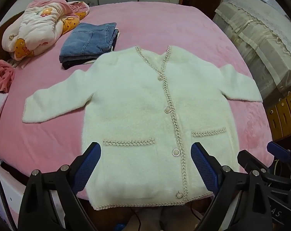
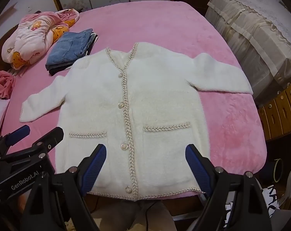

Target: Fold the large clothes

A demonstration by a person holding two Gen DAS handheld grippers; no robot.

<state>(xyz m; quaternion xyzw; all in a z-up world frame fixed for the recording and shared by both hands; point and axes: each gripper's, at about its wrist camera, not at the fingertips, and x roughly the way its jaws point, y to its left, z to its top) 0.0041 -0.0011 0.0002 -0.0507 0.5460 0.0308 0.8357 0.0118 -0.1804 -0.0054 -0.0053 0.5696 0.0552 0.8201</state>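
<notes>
A fluffy white cardigan (image 1: pixel 145 104) with braided beige trim and pearl buttons lies flat, front up and buttoned, on a pink bed (image 1: pixel 149 25). Both sleeves spread out to the sides, and its hem reaches the bed's near edge. My left gripper (image 1: pixel 145 165) hovers open above the hem, over the left pocket and the button row, with nothing between its blue pads. My right gripper (image 2: pixel 145 163) hovers open above the cardigan (image 2: pixel 130 104) near the right pocket, holding nothing. The right gripper (image 1: pixel 264 159) shows at the right edge of the left wrist view; the left gripper (image 2: pixel 35 132) shows at the left of the right wrist view.
Folded jeans on a small stack of clothes (image 1: pixel 89 44) lie beyond the left shoulder. A bunched pink and white quilt (image 1: pixel 39 27) sits at the far left corner. A lace-covered piece of furniture (image 1: pixel 261 38) and wooden drawers (image 1: pixel 284 113) stand right of the bed.
</notes>
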